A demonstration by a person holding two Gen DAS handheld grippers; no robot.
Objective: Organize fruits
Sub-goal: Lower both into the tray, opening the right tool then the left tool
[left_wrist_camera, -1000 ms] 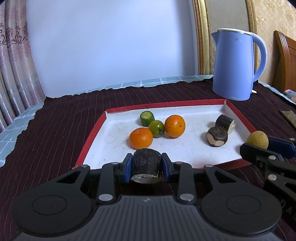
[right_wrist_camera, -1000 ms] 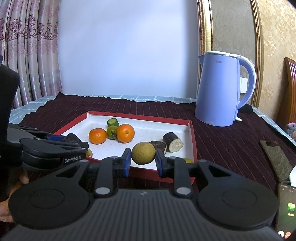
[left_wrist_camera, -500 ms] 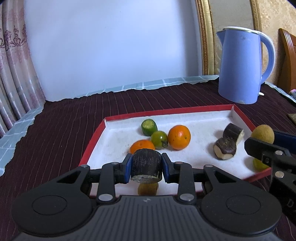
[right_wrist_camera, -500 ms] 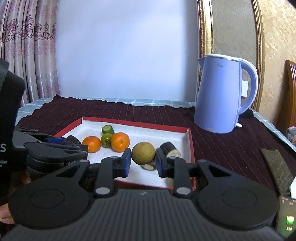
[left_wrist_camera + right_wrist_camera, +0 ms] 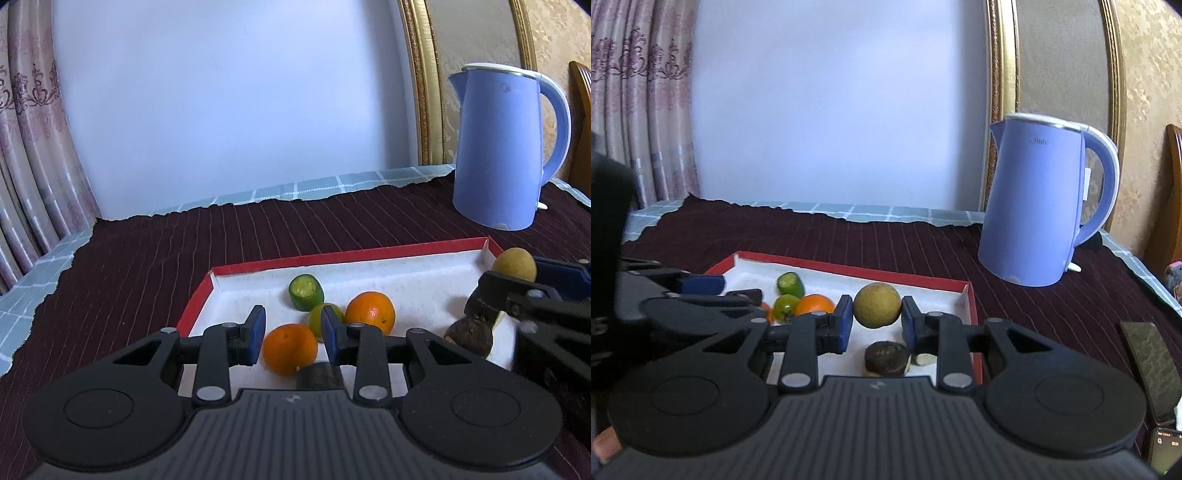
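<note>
Fruits tray (image 5: pixel 388 254) beneath both: left tongs (image 5: pixel 293 334) released, right tongs (image 5: pixel 877 321) loosely flanking tan fruit (image 5: pixel 877 304).

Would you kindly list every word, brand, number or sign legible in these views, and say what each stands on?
"Midea": faint logo near the top of the blue kettle, only partly legible.
"G": on the lit phone screen at the lower right; the small digits beside it are too blurred to read.
A small embossed emblem, not lettering, sits on each gripper body.
Nothing else is readable.
</note>
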